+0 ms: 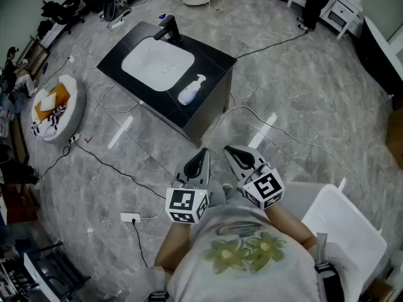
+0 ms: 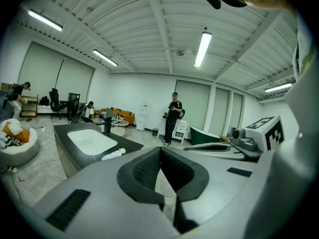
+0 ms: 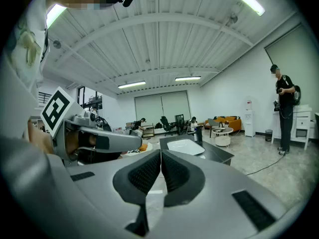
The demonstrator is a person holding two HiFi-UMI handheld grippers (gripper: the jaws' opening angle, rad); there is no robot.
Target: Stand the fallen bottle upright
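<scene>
No word, number or brand can be read. The left gripper's (image 1: 202,153) marker cube (image 1: 186,205) and the right gripper's (image 1: 228,151) cube (image 1: 264,188) bear only black-and-white square patterns. Any print on the bottle (image 1: 191,90) is too small to read.

One black square counter (image 1: 214,61) out there, with one white oval basin (image 1: 157,63) and one black tap (image 1: 169,27). One white plastic pump bottle (image 1: 191,90), just the one. Two grey two-jaw tools: left gripper (image 1: 199,156), right gripper (image 1: 234,153), so two black-and-white marker cubes (image 1: 186,204). One round white floor cushion (image 1: 75,99), one white power strip (image 1: 130,218), one standing person in black (image 2: 173,114).
</scene>
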